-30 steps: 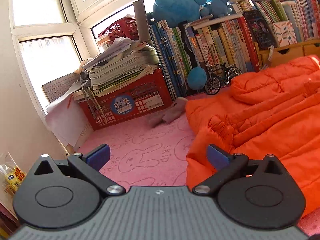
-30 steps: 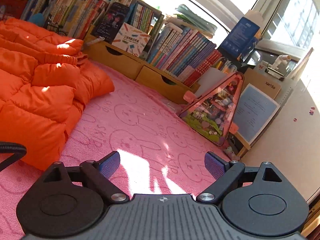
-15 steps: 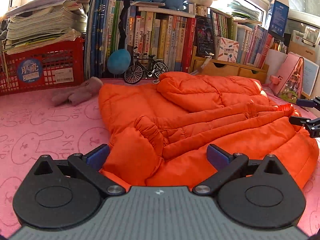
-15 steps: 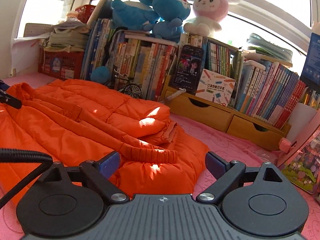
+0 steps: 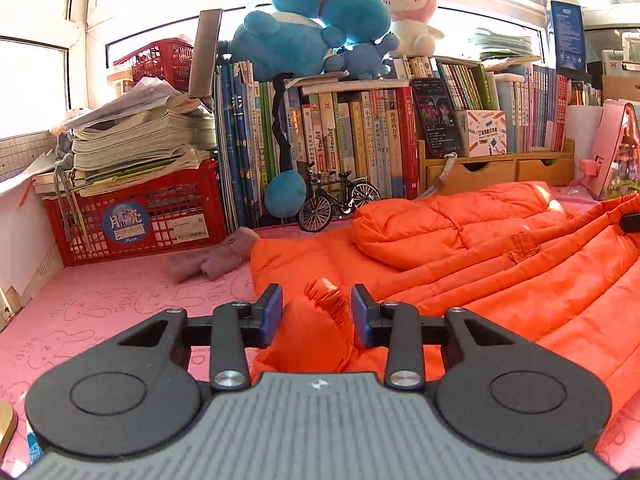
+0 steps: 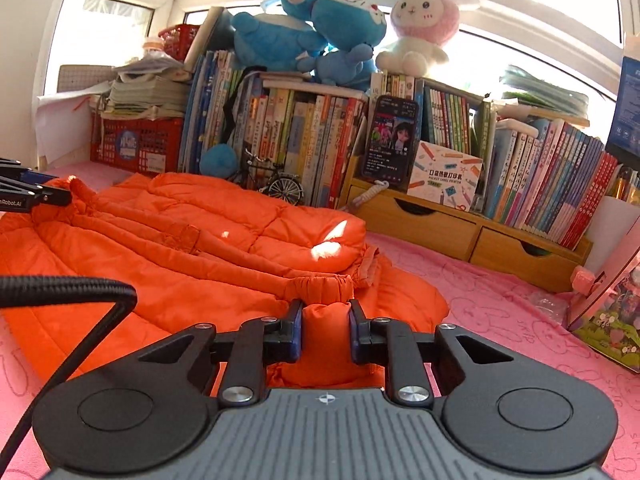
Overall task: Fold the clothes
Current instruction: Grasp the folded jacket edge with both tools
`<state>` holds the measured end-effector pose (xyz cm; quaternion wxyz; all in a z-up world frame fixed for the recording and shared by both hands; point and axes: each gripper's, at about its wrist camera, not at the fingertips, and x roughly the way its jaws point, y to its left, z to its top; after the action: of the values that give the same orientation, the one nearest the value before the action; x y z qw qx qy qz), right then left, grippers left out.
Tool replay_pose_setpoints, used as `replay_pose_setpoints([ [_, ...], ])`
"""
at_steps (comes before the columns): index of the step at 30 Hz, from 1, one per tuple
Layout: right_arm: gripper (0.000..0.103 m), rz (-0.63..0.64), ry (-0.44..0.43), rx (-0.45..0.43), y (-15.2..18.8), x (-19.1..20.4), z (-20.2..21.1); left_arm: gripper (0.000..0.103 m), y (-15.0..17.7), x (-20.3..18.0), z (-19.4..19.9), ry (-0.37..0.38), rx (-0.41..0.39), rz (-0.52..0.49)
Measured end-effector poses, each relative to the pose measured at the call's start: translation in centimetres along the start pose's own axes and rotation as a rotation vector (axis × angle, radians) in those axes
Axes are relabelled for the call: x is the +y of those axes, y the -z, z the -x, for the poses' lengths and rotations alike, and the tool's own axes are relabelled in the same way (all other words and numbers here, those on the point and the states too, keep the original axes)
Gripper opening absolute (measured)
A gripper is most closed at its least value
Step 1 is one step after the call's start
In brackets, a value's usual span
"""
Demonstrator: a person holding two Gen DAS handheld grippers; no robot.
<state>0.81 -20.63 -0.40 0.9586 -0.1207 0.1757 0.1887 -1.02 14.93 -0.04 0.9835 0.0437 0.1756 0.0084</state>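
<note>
**Both tongs closing on the orange jacket**

Since a second ago both of my hands have swung off the pink mat and the shelves and onto the orange puffer jacket (image 6: 168, 240), and both pairs of tongs have come in from wide to narrow. The left tongs (image 5: 316, 312) are closing with a bunched cuff of orange fabric between their blue pads; whether the pads already press it I cannot quite tell, since a sliver of gap seems to show on either side. The right tongs (image 6: 325, 328) are also closing, and there a padded fold fills the space between the pads and looks squeezed.

That jacket lies spread on the pink rabbit-print mat (image 5: 120, 300) over the desk, in front of the row of books (image 6: 304, 140), with a toy bicycle (image 5: 340, 200) just behind it and a red crate (image 5: 136, 216) off to the left. One sleeve is laid across the body.

I judge the jacket to be light, soft and springy: quilted padding that squashes under the pads and puffs back, with a smooth shell that may slide out of a shallow pinch. So I would take it by its firmer parts, the elastic cuffs and the stitched hem or seams, and bite deep, not on the plump middle of a panel. Lifted from two points it will sag between them, so the hands should move together, and a fold will likely need pressing flat to stay.
</note>
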Motion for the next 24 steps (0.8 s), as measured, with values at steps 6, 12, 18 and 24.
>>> replay_pose_setpoints([
  [6, 0.038, -0.014, -0.009, 0.029, -0.7, -1.5, -0.3, 0.072, -0.1, 0.3, -1.3, 0.014, 0.047, -0.026],
  [12, 0.062, -0.130, -0.046, 0.153, 2.1, -3.2, -3.6, 0.090, 2.8, 1.6, -5.4, 0.116, 0.250, 0.098],
  [18, 0.029, -0.096, -0.060, 0.159, 2.6, -1.7, -3.2, 0.039, 2.4, 0.0, -3.6, -0.001, 0.178, 0.096],
  [24, 0.020, -0.117, -0.053, 0.012, 0.4, -1.4, 1.4, 0.022, -0.4, -0.1, 0.5, -0.004, 0.053, 0.118],
])
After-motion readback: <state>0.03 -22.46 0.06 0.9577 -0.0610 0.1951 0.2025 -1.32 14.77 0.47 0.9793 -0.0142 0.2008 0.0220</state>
